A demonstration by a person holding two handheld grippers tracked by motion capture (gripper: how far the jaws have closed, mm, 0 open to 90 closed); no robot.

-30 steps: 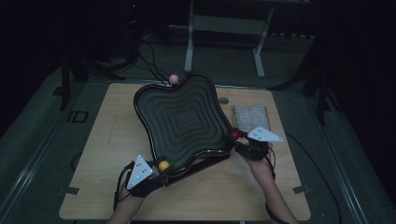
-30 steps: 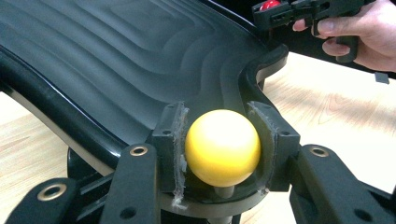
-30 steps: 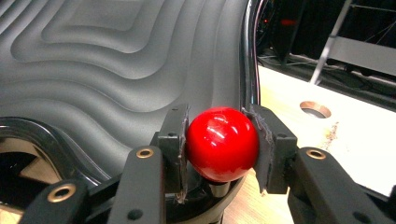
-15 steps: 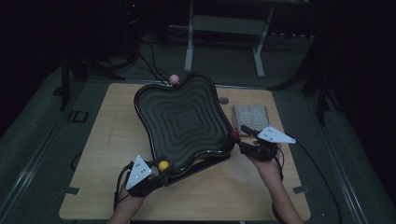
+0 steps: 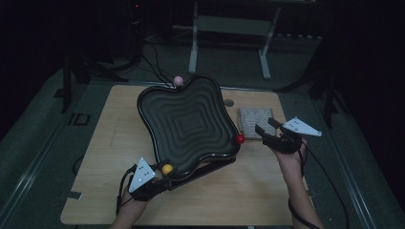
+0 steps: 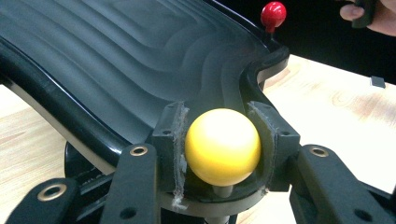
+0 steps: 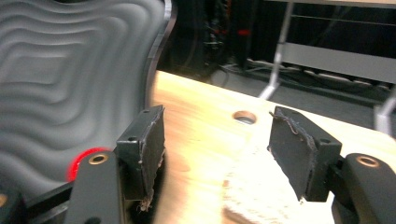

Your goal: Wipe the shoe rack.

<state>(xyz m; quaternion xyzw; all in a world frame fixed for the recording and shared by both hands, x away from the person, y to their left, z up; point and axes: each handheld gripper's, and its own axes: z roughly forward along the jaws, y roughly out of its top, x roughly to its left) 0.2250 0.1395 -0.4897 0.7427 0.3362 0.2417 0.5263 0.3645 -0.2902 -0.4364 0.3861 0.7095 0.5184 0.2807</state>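
A black wavy tray [image 5: 188, 124] rests tilted on the wooden table [image 5: 105, 143], with ball knobs on its rim. My left gripper [image 5: 165, 175] is at the tray's near left corner, shut on the yellow knob [image 5: 166, 169]. The left gripper view has both pads [image 6: 170, 135] pressed against the yellow knob [image 6: 222, 147]. My right gripper [image 5: 265, 125] hovers to the right of the red knob [image 5: 239, 139], clear of it. Its jaws have just been opening and nothing is between them [image 7: 217, 140]. The red knob [image 7: 86, 161] glows behind the left pad.
A pink knob [image 5: 177, 80] sits on the tray's far corner. A grey woven pad [image 5: 250, 123] lies on the table right of the tray, under the right gripper. A round hole [image 5: 229, 102] is in the tabletop beyond it. Metal stand legs [image 5: 229, 43] rise behind the table.
The right gripper let go of the red knob, opened, and drew off to the right and upward. The left gripper and the tray stayed put.
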